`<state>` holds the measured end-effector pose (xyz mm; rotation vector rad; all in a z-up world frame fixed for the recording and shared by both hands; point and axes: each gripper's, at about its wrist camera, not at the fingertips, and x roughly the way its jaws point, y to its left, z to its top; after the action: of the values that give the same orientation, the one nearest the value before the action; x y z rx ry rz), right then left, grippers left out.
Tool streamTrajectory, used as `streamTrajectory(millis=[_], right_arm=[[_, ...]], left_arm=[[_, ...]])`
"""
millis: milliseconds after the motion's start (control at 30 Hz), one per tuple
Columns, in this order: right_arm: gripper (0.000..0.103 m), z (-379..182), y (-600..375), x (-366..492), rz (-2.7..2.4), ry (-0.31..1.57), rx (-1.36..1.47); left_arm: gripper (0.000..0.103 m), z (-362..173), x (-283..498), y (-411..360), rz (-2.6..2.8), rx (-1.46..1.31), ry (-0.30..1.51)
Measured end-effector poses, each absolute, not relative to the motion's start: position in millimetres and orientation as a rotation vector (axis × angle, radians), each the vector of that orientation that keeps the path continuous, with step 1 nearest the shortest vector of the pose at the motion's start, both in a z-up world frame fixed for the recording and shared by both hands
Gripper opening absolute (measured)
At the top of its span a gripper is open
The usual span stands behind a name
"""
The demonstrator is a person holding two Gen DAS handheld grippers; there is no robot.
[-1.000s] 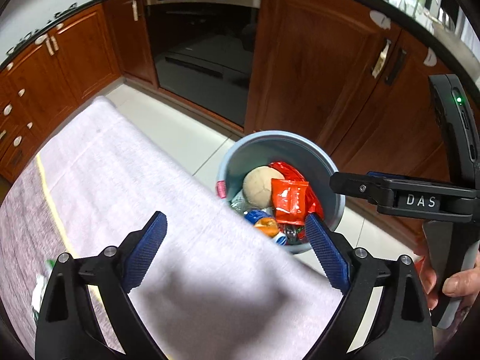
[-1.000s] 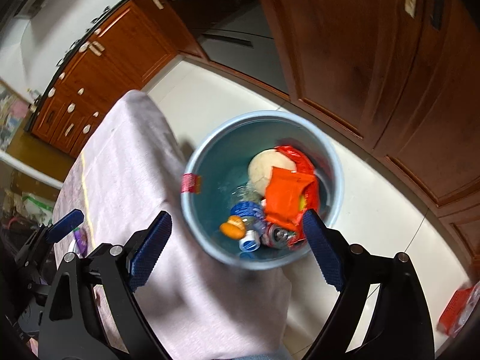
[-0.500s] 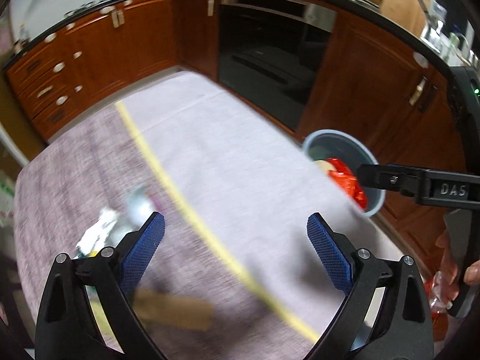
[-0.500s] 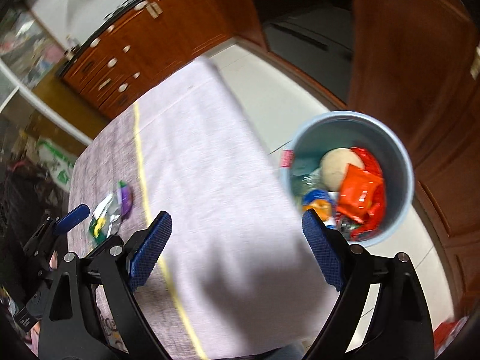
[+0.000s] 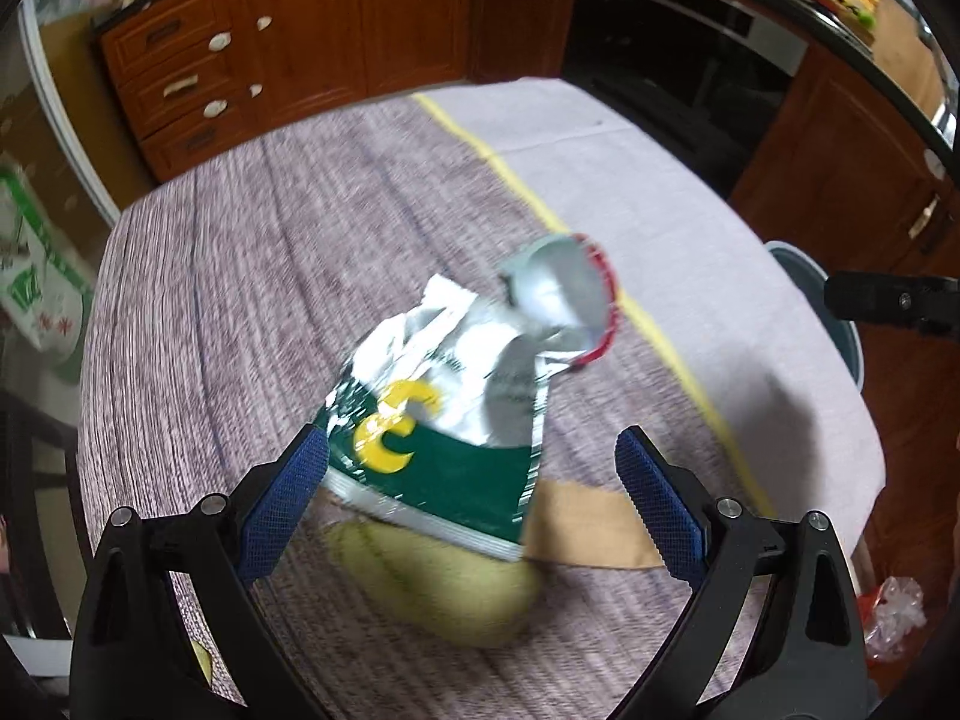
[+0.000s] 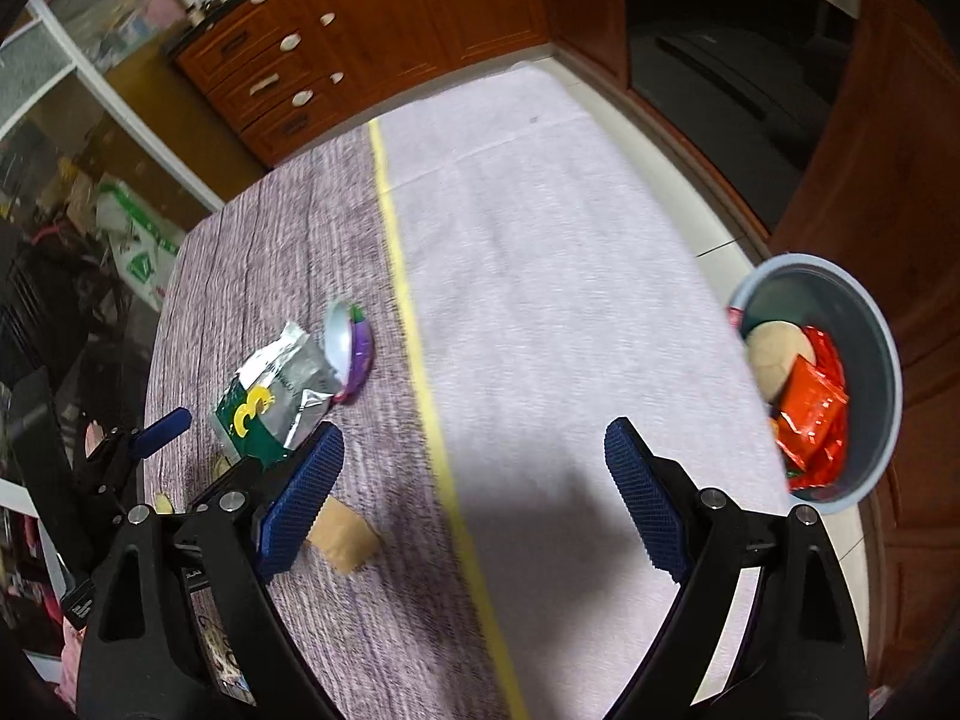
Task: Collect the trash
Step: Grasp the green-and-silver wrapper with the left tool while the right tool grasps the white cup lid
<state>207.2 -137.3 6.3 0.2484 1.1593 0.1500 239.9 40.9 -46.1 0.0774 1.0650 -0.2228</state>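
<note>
Swung from the bin (image 6: 840, 372) to the crumpled wrapper (image 5: 444, 414) near the worktop's (image 5: 660, 222) left edge, left hand-held gripper (image 5: 474, 498) wide open, empty; risks sliding slick foil away.

light: indoor, moderately bright, from overhead | shadows: soft dark patch on the tablecloth (image 6: 540, 276) near the right edge | glare: on the foil wrapper (image 5: 456, 384) | blur: motion smear on wrapper, cloth weave | distortion: strong fisheye bending, black vignette at corners
</note>
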Motion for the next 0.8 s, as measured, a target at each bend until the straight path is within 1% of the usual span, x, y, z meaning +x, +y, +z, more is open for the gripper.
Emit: streamTrajectory(millis=[400,467,500,567,733,800], right_arm=[[0.084,-25.2,-82.4,250.4,0.215,1.211,0.218],[0.074,-29.7,-75.4,253.9,0.231,1.216,0.217],[0.072,-32.9,-71.3,257.1,0.241,1.223,0.216],[0.061,-38.9,-64.5,264.0,0.257,1.237,0.212],[0.05,-51.0,-56.2,274.1,0.281,1.253,0.222],[0.047,-54.4,-54.7,277.9,0.284,1.256,0.228]], left_arm=[[0.097,-68.4,256.4,48.8,-0.28,0.072,1.113],[0.097,-72.3,261.7,49.3,-0.283,0.069,1.123],[0.097,-74.1,263.6,49.4,-0.287,0.066,1.129],[0.097,-76.7,265.9,50.2,-0.296,0.057,1.137],[0.097,-81.0,270.5,50.9,-0.308,0.039,1.15],[0.097,-82.2,272.7,50.5,-0.305,0.044,1.154]])
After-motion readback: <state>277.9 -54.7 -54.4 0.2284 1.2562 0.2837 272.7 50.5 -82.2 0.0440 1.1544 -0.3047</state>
